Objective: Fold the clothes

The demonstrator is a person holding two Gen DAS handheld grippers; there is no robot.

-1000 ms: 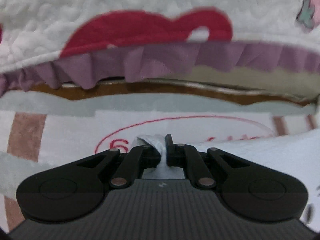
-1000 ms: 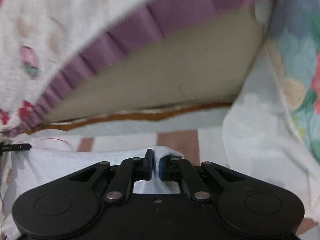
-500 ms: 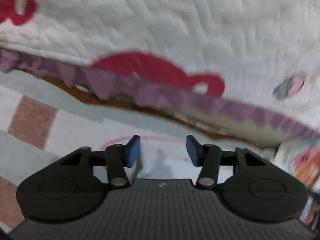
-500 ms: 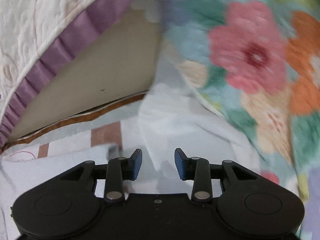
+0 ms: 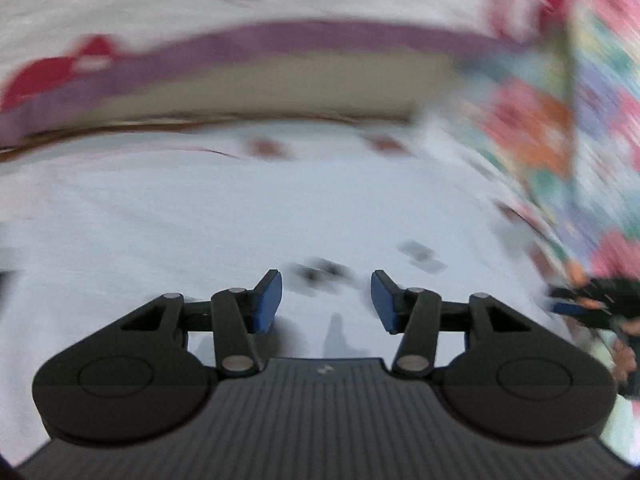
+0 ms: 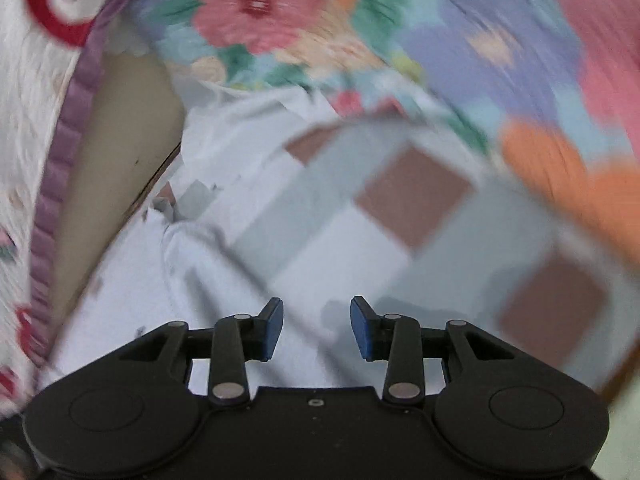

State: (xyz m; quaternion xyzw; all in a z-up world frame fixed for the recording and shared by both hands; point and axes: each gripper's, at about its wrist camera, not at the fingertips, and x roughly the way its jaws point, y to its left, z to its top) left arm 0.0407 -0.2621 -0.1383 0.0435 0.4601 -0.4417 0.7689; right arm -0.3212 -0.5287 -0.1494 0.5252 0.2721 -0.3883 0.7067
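A: Starting with the left wrist view: the left gripper (image 5: 326,300) has its jaws partly open and nothing between them. The white garment (image 5: 224,224) spreads flat on the bed under and beyond the blue pads, running left to right across the frame.

B: And the dark marks just past the tips?

A: Too smeared to read; print or a label, I cannot tell. The whole frame is blurred. At the far right edge, the right gripper (image 5: 588,306) shows, cut off.

B: Right wrist view?

A: The right gripper (image 6: 316,326) is likewise part-open and empty. The garment (image 6: 132,292) lies to its left, with a rumpled edge far left by the quilt's purple frill (image 6: 60,152). Straight ahead is only the checked sheet (image 6: 412,196).

B: So the left hand is nearer the cloth?

A: I'd judge so; the right must come left to reach it. The garment's near edge is hidden under both grippers.
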